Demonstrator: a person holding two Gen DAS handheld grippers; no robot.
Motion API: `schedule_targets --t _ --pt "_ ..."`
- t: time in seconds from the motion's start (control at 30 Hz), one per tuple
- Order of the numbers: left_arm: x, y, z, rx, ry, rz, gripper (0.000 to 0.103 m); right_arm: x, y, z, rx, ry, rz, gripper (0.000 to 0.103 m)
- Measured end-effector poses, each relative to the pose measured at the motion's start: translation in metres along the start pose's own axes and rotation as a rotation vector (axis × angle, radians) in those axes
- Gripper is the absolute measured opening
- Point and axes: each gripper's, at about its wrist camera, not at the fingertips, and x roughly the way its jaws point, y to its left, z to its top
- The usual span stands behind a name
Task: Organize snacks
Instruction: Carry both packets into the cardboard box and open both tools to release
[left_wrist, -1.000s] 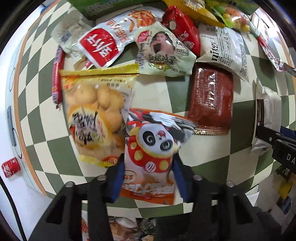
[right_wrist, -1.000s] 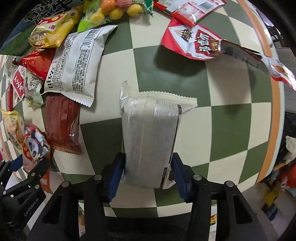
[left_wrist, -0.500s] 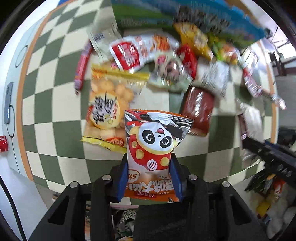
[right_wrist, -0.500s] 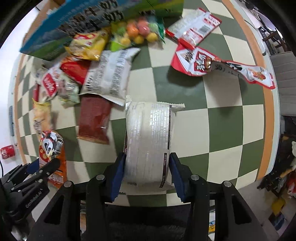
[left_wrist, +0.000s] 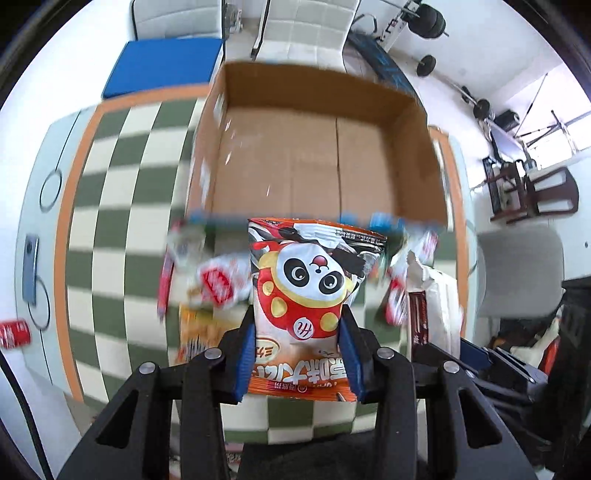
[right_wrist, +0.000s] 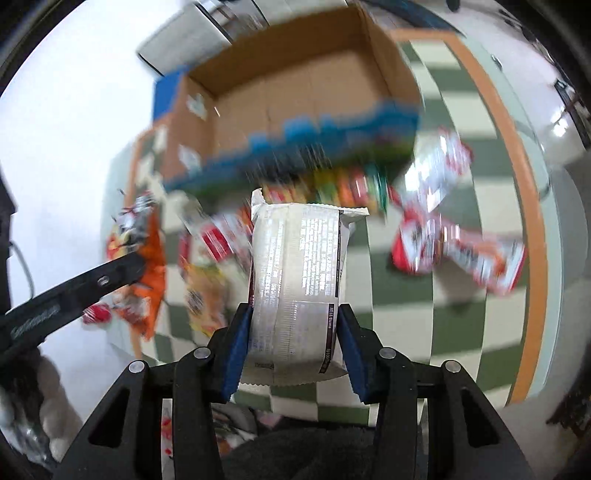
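My left gripper is shut on an orange panda snack bag and holds it upright, high above the checkered table. My right gripper is shut on a white snack pack, also lifted. An open, empty cardboard box stands beyond both bags; it also shows in the right wrist view. The white pack in my right gripper shows at the right of the left wrist view. The left gripper with the panda bag shows at the left of the right wrist view.
Several snack packets lie blurred on the checkered table in front of the box. Red-and-white packets lie to the right. A red can and a phone are at the far left. Chairs stand behind the table.
Both grippers have lifted their bags off the table and tilted up. The open cardboard box has come into view ahead; the other snacks now lie lower and blurred.
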Motion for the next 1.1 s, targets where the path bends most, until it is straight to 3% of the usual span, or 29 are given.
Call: schedule_targets --t 0.1,0.2,0.33,0.5,0.67,0.9,0.97,1.0,1.03,1.1 --pt "0.012 -0.007 0.056 -0.018 0.008 -0.005 0.038 -0.015 0.011 0.05 -0.03 -0.045 0.023 0.049" --pt "0.035 -0.008 0.109 -0.046 0.036 -0.021 0.038 -0.009 0.019 0.109 -0.06 -0.089 -0.011 0.049" --pt "0.073 -0.005 0.167 -0.079 0.089 -0.037 0.038 0.027 0.023 0.179 -0.099 -0.098 -0.066 0.049" --pt "0.119 0.002 0.215 -0.113 0.142 -0.043 0.038 0.084 0.018 0.238 -0.119 -0.06 -0.116 0.049" --pt "0.144 0.001 0.235 -0.113 0.174 -0.047 0.038 0.127 0.011 0.274 -0.122 -0.024 -0.131 0.049" --pt "0.154 -0.009 0.24 -0.096 0.18 -0.019 0.039 0.165 0.009 0.299 -0.12 0.02 -0.151 0.053" --pt "0.153 -0.01 0.24 -0.089 0.187 -0.02 0.04 0.171 0.007 0.301 -0.114 0.028 -0.156 0.062" --pt "0.152 -0.009 0.239 -0.091 0.188 -0.022 0.042 0.172 0.007 0.302 -0.108 0.026 -0.159 0.077" --pt "0.15 -0.007 0.238 -0.101 0.188 -0.025 0.044 0.169 0.008 0.299 -0.107 0.022 -0.157 0.085" --pt "0.141 -0.006 0.235 -0.096 0.174 -0.025 0.064 0.165 0.01 0.298 -0.112 0.015 -0.16 0.086"
